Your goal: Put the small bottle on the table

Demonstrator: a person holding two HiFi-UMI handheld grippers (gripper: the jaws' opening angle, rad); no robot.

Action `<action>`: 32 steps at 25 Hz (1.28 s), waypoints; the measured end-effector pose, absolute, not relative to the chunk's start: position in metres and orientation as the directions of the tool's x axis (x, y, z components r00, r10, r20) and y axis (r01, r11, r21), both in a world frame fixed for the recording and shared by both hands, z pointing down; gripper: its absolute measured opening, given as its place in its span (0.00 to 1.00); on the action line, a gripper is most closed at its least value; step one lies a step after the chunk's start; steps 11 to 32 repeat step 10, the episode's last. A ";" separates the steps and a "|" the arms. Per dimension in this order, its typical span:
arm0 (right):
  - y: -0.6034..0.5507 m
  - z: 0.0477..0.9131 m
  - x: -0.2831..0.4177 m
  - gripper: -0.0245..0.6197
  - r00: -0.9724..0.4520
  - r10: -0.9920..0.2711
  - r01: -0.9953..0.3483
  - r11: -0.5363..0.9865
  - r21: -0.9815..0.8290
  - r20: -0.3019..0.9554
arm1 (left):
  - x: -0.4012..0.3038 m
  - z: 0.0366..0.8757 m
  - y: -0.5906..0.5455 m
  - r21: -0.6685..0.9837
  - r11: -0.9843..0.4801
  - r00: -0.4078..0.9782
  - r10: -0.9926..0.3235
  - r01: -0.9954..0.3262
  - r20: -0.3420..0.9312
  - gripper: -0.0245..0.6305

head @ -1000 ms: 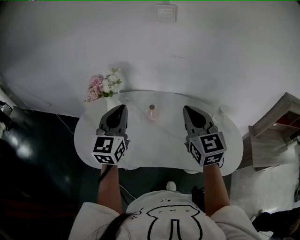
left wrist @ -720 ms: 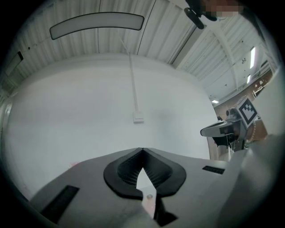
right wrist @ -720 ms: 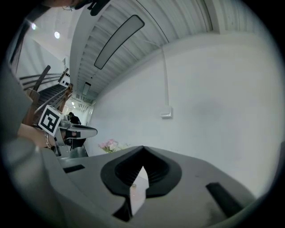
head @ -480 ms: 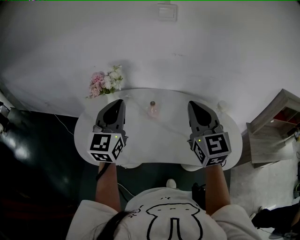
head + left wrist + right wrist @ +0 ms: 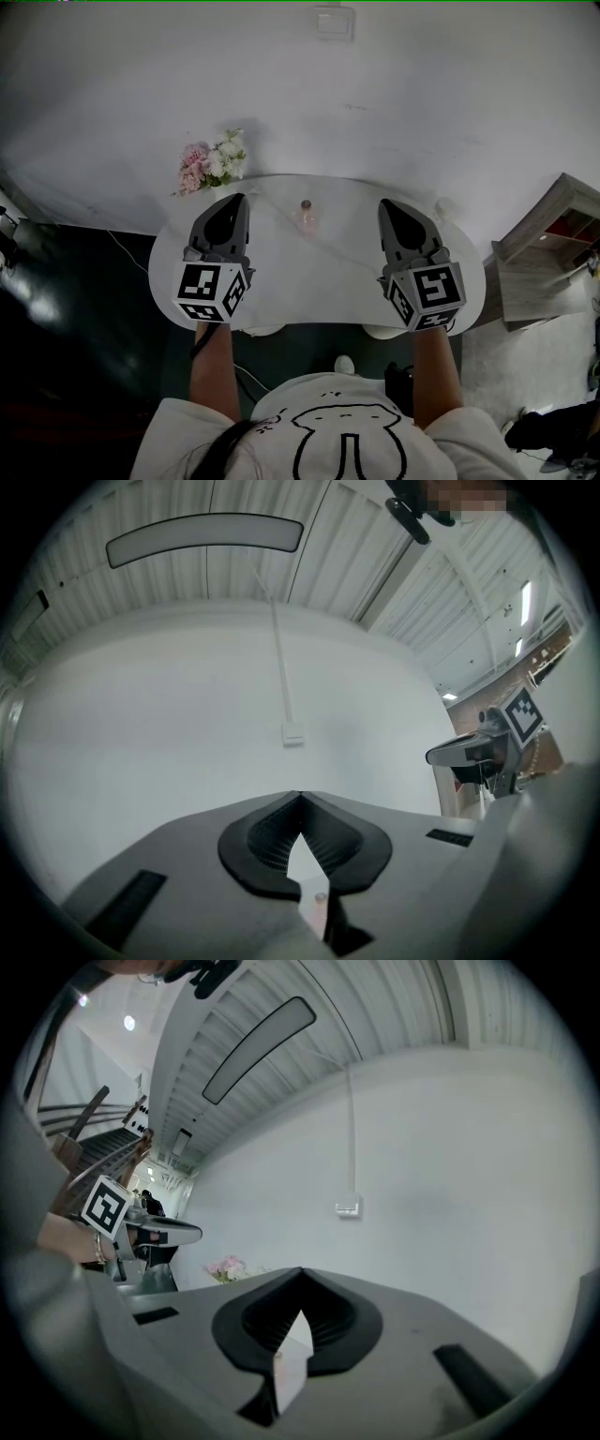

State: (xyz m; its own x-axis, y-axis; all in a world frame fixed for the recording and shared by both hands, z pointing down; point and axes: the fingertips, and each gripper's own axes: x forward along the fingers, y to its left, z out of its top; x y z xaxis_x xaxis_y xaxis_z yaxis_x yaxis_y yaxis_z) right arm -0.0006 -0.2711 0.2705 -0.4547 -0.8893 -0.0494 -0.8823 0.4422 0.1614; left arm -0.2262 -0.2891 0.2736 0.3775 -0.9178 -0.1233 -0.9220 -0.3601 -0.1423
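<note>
white oval table point(image 5: 319, 281), small pinkish bottle point(image 5: 306, 217) upright, left gripper point(image 5: 238, 200) and right gripper point(image 5: 384, 203) closed, empty

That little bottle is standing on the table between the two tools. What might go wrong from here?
1. The small bottle is slim and upright. The left tool and right tool are both shut, so reaching in without opening would likely knock it over.
2. The flowers stand at the back edge of the table, close to the left tool. A wide swing might hit them.
</note>
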 end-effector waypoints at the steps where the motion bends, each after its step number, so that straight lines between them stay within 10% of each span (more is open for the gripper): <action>1: -0.271 0.271 0.000 0.03 -0.454 -0.890 -0.883 0.441 0.162 -0.049 | -0.226 0.273 -0.289 -0.143 -0.361 0.378 -0.917 -0.922 -0.124 0.04; 32: -0.273 0.274 -0.001 0.03 -0.453 -0.891 -0.881 0.441 0.173 -0.039 | -0.228 0.274 -0.292 -0.137 -0.357 0.374 -0.918 -0.924 -0.132 0.04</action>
